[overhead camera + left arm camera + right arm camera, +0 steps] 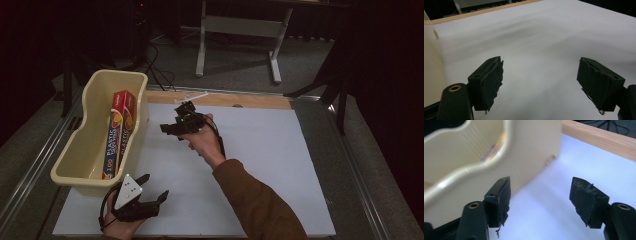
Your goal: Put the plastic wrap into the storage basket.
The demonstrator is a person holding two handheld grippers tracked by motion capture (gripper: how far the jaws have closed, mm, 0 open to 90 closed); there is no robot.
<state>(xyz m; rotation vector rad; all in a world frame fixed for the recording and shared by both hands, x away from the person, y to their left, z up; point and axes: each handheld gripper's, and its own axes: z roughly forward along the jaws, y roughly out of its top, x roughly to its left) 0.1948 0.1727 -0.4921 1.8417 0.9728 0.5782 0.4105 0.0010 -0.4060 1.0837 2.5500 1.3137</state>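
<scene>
A cream plastic tub [80,145] stands on the left of the white board [270,155]. Inside it a red and orange box of plastic wrap [118,134] leans lengthwise. My right gripper [175,118] hovers just right of the tub's far end and points at it. In the right gripper view its jaws [540,200] stand open with nothing between them, the tub's wall [531,152] is close ahead, and a strip of the box [494,147] shows inside. My left gripper [156,185] rests near the board's front edge by the tub's near corner, open and empty [540,80].
A wooden strip [240,100] borders the board's far edge, with a thin white rod [192,96] lying on it. Metal rails run along both sides of the table. A white table frame [240,30] and cables stand on the floor behind. The tub's side [431,62] lies left of the left gripper.
</scene>
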